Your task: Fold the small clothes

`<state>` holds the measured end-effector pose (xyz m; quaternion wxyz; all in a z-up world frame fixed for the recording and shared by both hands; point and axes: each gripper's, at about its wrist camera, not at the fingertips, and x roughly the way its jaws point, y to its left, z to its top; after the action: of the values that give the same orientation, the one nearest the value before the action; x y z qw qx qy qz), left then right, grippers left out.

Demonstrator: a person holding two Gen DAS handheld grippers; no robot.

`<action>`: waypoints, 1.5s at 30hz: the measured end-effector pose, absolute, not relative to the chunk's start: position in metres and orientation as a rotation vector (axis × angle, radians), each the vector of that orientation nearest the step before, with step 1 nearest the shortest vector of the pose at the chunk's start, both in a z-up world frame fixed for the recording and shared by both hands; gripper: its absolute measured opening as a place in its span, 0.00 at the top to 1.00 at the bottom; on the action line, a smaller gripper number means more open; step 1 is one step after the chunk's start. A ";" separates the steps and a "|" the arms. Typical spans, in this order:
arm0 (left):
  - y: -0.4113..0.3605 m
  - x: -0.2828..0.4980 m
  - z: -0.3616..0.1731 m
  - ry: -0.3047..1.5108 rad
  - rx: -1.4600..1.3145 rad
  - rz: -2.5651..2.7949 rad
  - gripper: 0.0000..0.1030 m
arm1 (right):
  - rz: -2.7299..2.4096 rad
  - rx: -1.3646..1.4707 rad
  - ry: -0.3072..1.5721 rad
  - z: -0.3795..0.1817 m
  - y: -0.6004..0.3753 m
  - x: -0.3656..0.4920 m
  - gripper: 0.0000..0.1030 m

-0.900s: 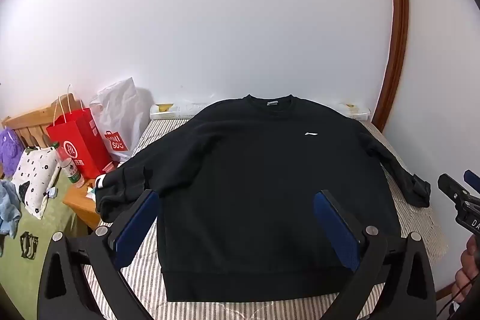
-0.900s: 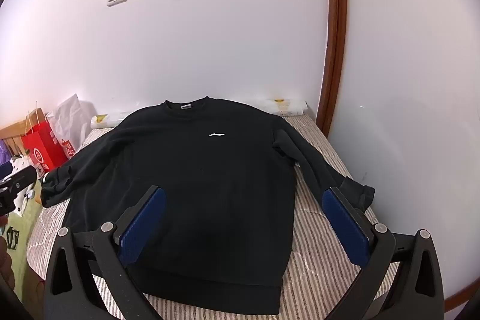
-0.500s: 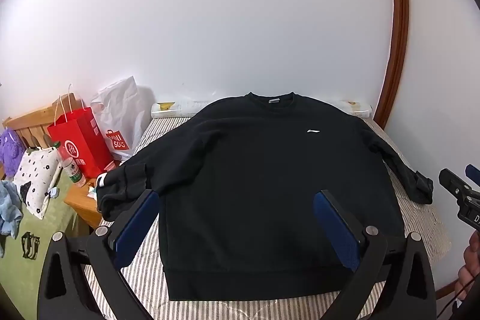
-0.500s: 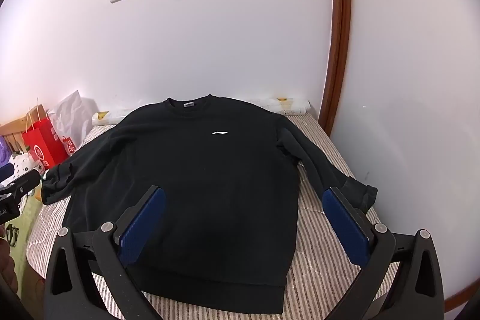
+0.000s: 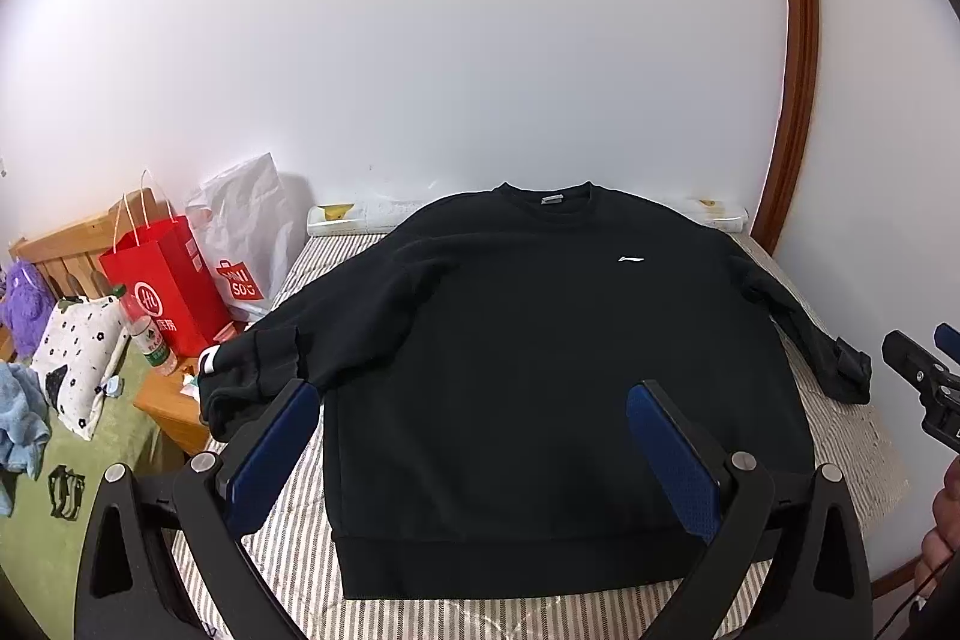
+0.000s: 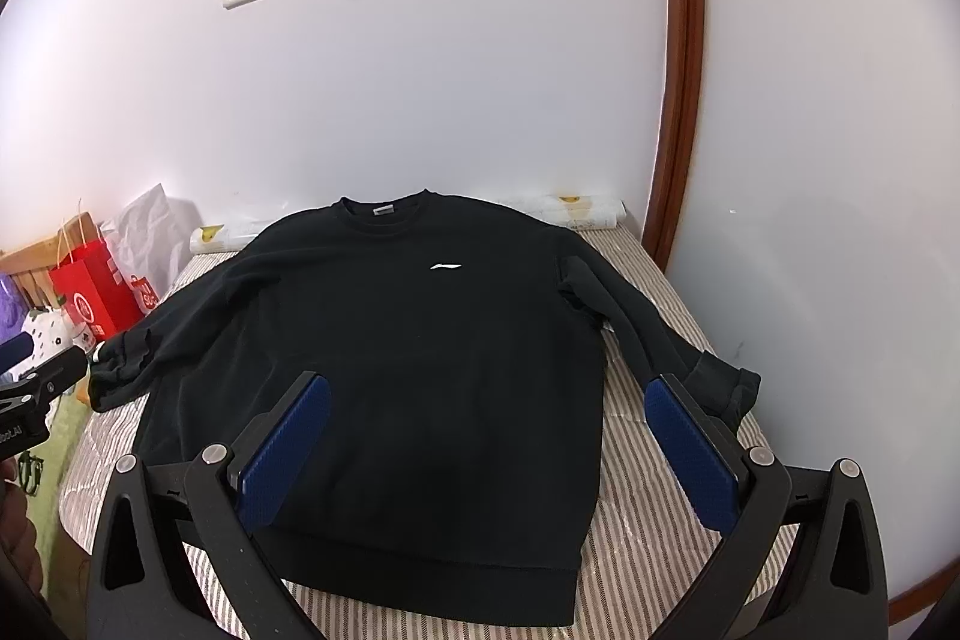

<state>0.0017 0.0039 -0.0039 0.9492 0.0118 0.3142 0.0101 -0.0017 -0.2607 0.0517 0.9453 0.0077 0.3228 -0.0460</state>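
A black sweatshirt [image 5: 540,370] with a small white chest logo lies flat, front up, on a striped bed [image 5: 288,550]; it also shows in the right wrist view [image 6: 408,370]. Both sleeves spread outward; the left cuff [image 5: 240,382] hangs over the bed's left edge, the right cuff [image 6: 720,382] lies near the right wall. My left gripper [image 5: 474,436] is open and empty above the hem. My right gripper [image 6: 486,430] is open and empty above the lower right part of the sweatshirt.
A red paper bag [image 5: 162,286], a white shopping bag [image 5: 246,232] and a bottle [image 5: 150,340] stand on a wooden side table left of the bed. White walls close in behind and on the right, with a brown door frame [image 6: 678,70]. A rolled white item [image 6: 588,214] lies at the bed's head.
Both grippers have drawn back and up slightly, so the sweatshirt sits a little farther away in both views. The sweatshirt has not moved; both grippers stay open.
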 end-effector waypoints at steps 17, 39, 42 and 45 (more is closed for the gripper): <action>0.003 0.002 -0.010 0.649 0.016 0.011 0.00 | -0.083 0.024 0.658 0.054 -0.259 -0.002 0.00; -0.004 -0.005 -0.004 0.638 0.023 0.010 0.00 | -0.089 0.043 0.655 0.056 -0.264 -0.008 0.00; -0.006 -0.007 -0.004 0.638 0.024 0.008 0.00 | -0.091 0.043 0.662 0.055 -0.264 -0.007 0.00; -0.004 -0.004 -0.003 0.637 0.024 0.009 0.00 | -0.095 0.040 0.662 0.054 -0.265 -0.007 0.00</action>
<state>-0.0037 -0.0045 -0.0032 0.9497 0.0118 0.3130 0.0043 -0.0070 -0.2649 0.0537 0.9444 0.0194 0.3250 -0.0466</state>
